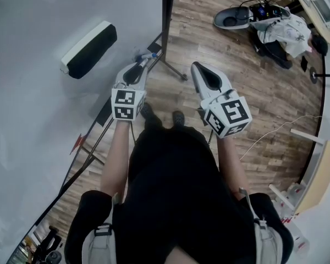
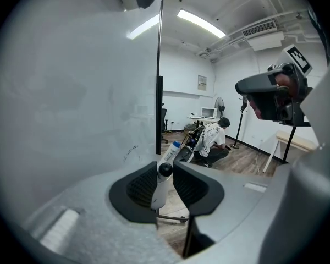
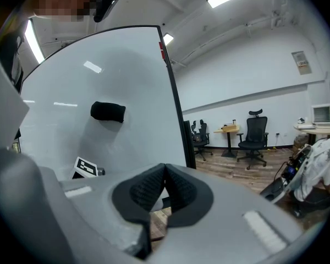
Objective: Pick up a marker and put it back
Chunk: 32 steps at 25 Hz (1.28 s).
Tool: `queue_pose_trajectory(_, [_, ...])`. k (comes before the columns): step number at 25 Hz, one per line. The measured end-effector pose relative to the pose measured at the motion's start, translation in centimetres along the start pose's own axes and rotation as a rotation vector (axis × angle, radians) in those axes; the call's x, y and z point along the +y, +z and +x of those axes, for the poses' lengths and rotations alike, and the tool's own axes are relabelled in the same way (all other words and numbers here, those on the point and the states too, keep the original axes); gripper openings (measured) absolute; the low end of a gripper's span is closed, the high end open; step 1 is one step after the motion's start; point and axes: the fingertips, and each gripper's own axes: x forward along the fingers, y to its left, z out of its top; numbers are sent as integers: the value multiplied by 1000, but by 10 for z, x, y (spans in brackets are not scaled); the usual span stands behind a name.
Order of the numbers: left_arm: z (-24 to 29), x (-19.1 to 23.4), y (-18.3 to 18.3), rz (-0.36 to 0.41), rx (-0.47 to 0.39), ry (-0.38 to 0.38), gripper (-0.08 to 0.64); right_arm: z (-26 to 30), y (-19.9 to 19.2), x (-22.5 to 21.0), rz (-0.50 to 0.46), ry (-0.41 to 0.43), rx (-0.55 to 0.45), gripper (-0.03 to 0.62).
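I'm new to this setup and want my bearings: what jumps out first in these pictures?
The left gripper is shut on a white marker with a blue cap, close to the big whiteboard on the left. A black eraser sticks to that board higher up, and the right gripper hangs shut and empty over the wooden floor.

Whiteboard (image 1: 33, 32): white; the eraser (image 1: 89, 49) on it is black with a white back. Beside the whiteboard, marker (image 2: 159, 190): white, blue-capped; floor (image 1: 236, 70): brown wood-grain.
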Motion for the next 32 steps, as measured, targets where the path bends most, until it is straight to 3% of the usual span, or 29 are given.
queue_pose_trajectory(19, [-29, -2, 22, -8, -58, 87, 81, -10, 6, 2, -9, 60, -24, 2])
queue_pose_trajectory(32, [-75, -20, 61, -3, -162, 202, 80, -30, 10, 2, -16, 146, -46, 2])
